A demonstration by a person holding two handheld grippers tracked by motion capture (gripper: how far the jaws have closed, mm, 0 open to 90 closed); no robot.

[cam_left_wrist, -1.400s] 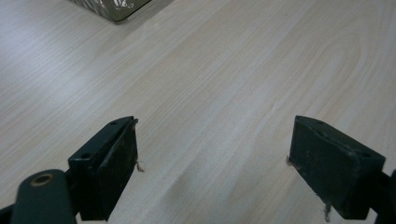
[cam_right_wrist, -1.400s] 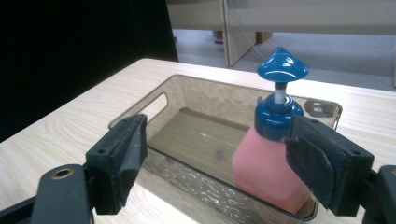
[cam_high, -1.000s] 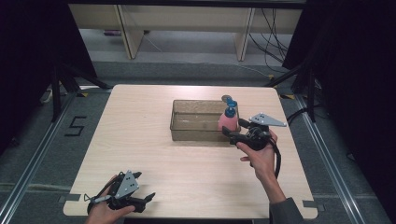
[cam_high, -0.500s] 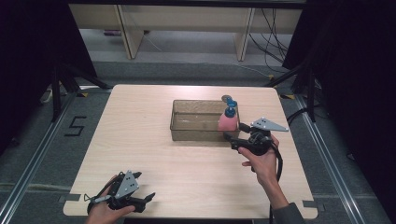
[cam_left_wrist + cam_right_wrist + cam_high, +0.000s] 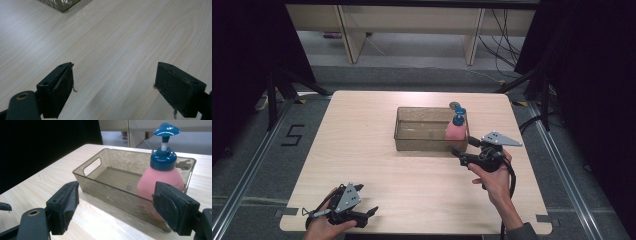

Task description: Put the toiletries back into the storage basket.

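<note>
A clear brownish bin point(image 5: 422, 141) sits at the middle of the wooden table point(image 5: 362, 140). Inside its right end a pink pump bottle point(image 5: 456, 131) with a blue head stands upright. My right gripper point(image 5: 463, 149) is open just in front of the bin's near right corner, not touching it. In the right gripper view the bottle point(image 5: 162, 175) shows through the bin's wall point(image 5: 100, 182), beyond the open right gripper point(image 5: 115, 202). My left gripper point(image 5: 369, 216) rests low near the table's front left edge. Its jaws stand wide apart over bare wood point(image 5: 113, 82).
A small round bluish object point(image 5: 455, 105) lies on the table just behind the bin. A corner of the bin point(image 5: 62, 3) shows at the top of the left gripper view. Beyond the far edge stand shelf legs point(image 5: 472, 35) and cables, with dark curtains at both sides.
My right gripper has drawn back a little from the bin toward the person. The bottle stays upright in the bin. The left gripper has not moved.
</note>
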